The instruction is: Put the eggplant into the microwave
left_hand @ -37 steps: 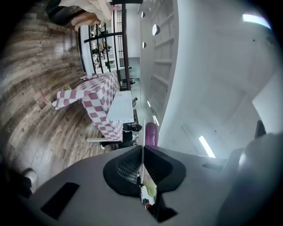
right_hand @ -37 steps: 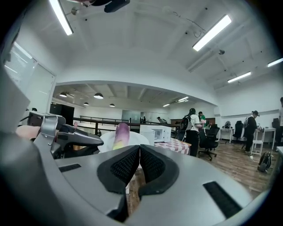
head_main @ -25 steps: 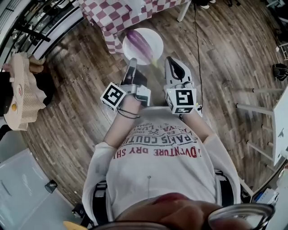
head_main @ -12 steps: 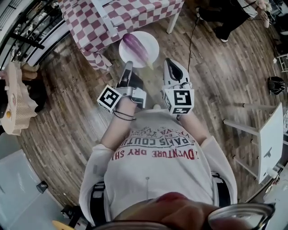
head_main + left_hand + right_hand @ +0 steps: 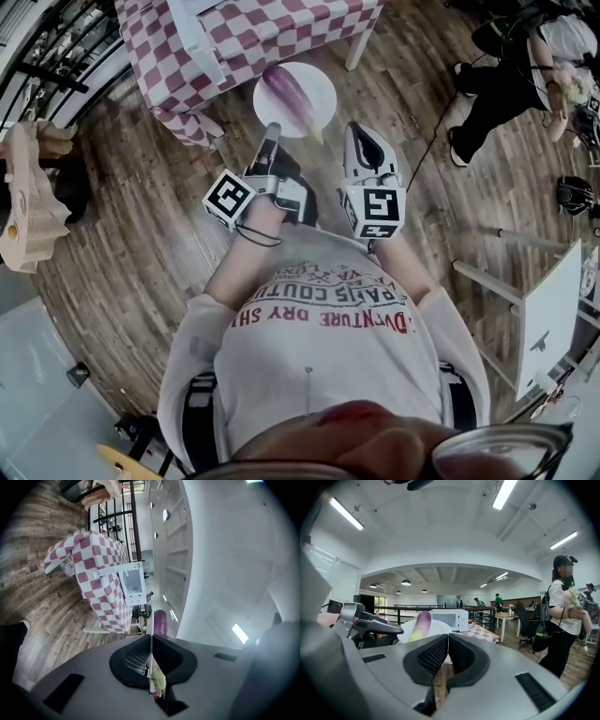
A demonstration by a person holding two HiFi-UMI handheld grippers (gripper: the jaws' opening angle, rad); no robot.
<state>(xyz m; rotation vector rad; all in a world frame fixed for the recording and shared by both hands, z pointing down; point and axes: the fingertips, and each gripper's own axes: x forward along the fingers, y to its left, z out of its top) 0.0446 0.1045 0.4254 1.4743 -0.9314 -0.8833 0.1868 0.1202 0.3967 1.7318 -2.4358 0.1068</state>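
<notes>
A purple eggplant point(image 5: 288, 91) lies on a white plate point(image 5: 317, 105) that hangs above the wood floor in front of me. My left gripper point(image 5: 272, 133) is shut on the plate's near rim; in the left gripper view the plate point(image 5: 150, 625) shows edge-on between the jaws, with the eggplant point(image 5: 160, 622) beyond it. My right gripper point(image 5: 355, 131) is shut on nothing, just right of the plate. In the right gripper view point(image 5: 448, 637) the eggplant point(image 5: 421, 624) sits to the left. The white microwave point(image 5: 450, 619) stands ahead on the checked table point(image 5: 272, 33), its door closed.
The table wears a red-and-white checked cloth that hangs down its near side point(image 5: 101, 583). A person in dark trousers point(image 5: 502, 80) stands at the right on the wood floor. A white table point(image 5: 553, 300) is at my right, a black railing point(image 5: 487, 616) behind the microwave.
I have walked toward the checked table with the plate held out; the table now fills more of the top of the head view. A person has come into view at the upper right.
</notes>
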